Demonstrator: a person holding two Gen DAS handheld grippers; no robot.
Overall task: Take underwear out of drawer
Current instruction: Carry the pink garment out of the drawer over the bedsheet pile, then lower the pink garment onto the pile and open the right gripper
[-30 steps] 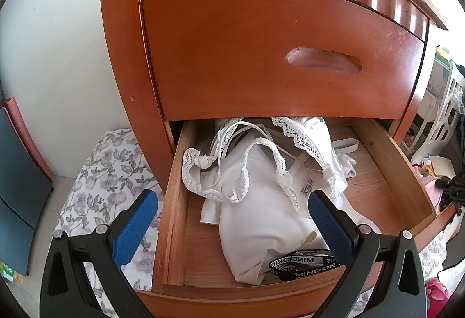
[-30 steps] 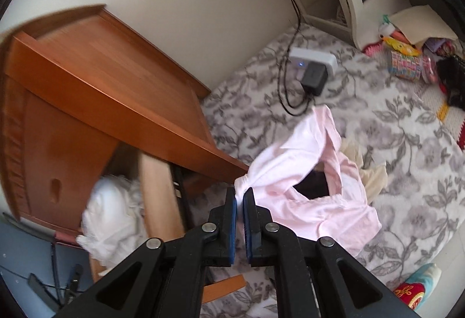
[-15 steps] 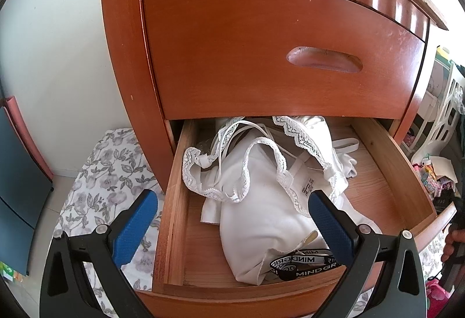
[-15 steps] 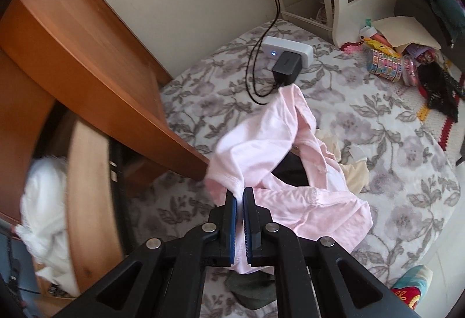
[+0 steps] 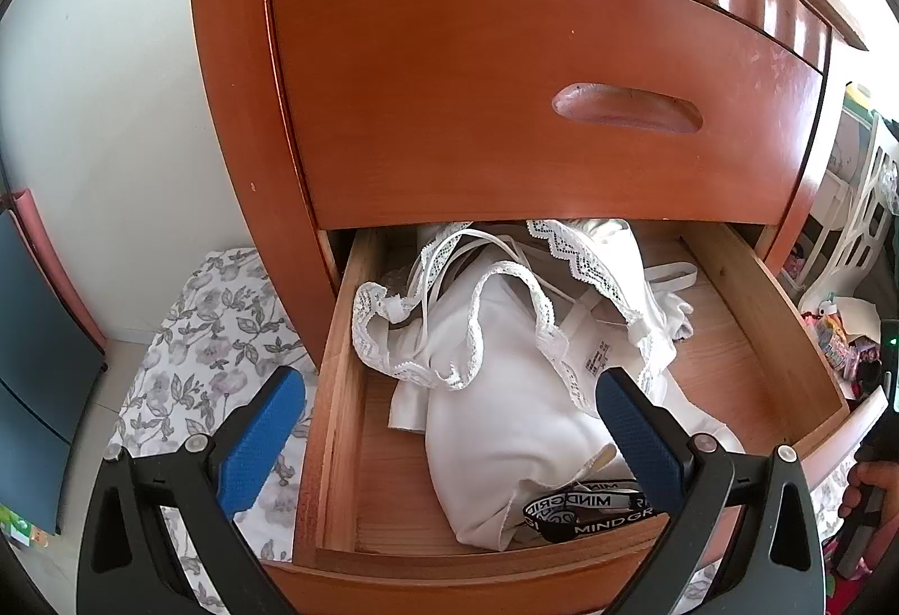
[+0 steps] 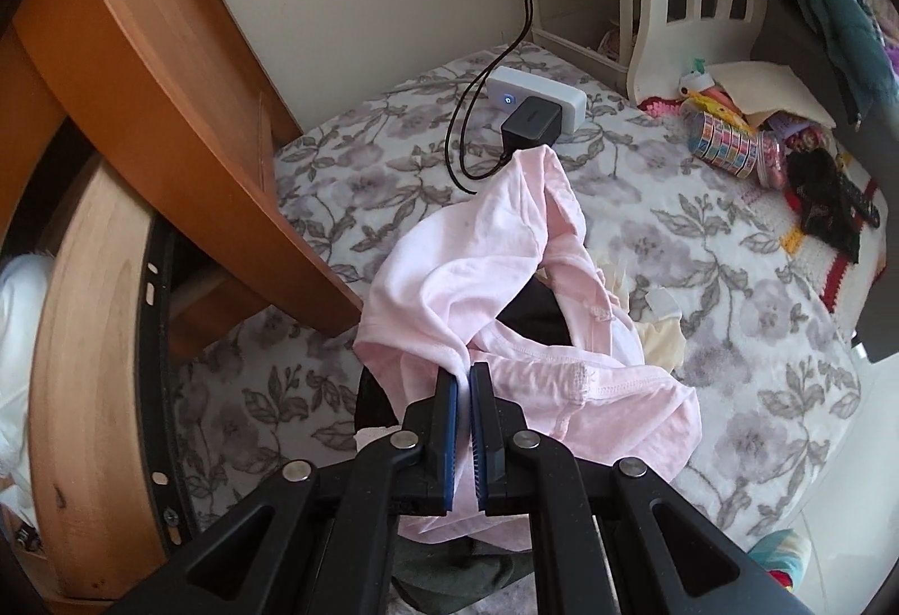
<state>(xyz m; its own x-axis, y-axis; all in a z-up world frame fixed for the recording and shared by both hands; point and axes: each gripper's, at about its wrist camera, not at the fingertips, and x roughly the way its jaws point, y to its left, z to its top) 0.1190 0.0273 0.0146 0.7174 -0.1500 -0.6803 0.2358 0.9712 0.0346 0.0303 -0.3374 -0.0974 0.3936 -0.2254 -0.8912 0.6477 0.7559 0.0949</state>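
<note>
Ahead of the left gripper point(image 5: 449, 424) stood the wooden dresser point(image 5: 505, 69), its upper drawer closed and the lower drawer point(image 5: 786, 367) pulled out beneath it. That gripper hung with its blue pads spread wide, gripping nothing, one pad to the left of the drawer's side and the other over the heap inside. Between and beyond those pads lay the white underwear point(image 5: 505, 390), a loose pile of cotton with lace edging point(image 5: 584, 261) and thin straps, and just below the right pad a black waistband point(image 5: 584, 502) with printed letters lay against the drawer's front wall.

Below the right gripper point(image 6: 462, 379) spread the flowered sheet point(image 6: 730, 289), with a white charger block point(image 6: 534, 100) and its black cable far beyond the fingertips. The right gripper was clenched on the pink underwear point(image 6: 494, 277), pinching a gathered fold at its near edge; the rest drooped beyond and under the pads, over darker clothes on the sheet.

Judging by how it sagged, this clothing would be light, limp and easily bunched, not fragile except the lace, which might snag. A pinch on a thick seam, a waistband or a bunched fold seemed the safest hold; straps looked likely to drag neighbouring pieces along.
</note>
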